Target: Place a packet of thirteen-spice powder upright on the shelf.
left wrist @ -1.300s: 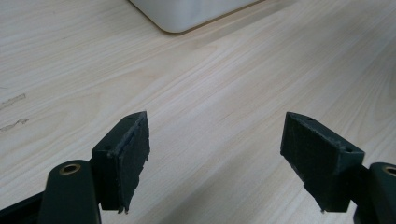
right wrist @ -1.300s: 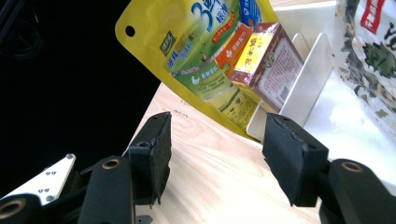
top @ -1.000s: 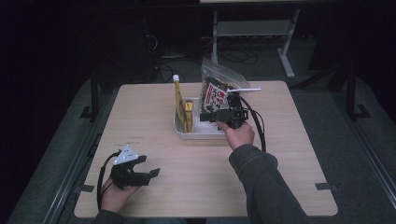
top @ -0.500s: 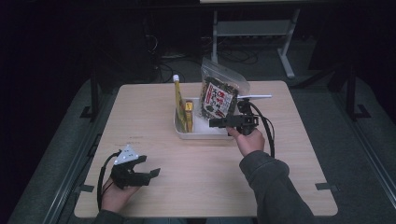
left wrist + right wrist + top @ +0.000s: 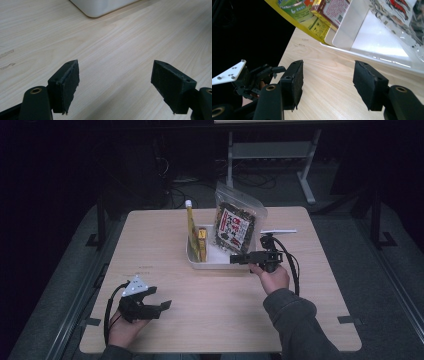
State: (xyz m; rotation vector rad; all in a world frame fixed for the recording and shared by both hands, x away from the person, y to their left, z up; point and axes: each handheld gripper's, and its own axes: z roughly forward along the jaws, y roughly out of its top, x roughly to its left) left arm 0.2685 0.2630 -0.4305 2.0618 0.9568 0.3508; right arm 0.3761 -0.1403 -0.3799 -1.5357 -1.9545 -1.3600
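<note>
Wood grain runs under the left claw, which sits low at the near left of the counter in the person's left hand, its jaws spread wide with nothing between them. In the left gripper view the claw has bare counter between its pads, and the rounded corner of the white tray lies well ahead of it.

Ahead and to the right of that claw, the white tray stands mid-counter. A tall yellow packet with a white cap stands upright at its left end, a shorter yellow box just beside it, and a clear bag of dark snacks leans at the tray's right end.

Right claw, held level in the right hand, points left along the tray's near wall, jaws fairly wide and empty. In the right gripper view this claw hovers over counter, with the tray's rim just ahead and the yellow packet beyond.
</note>
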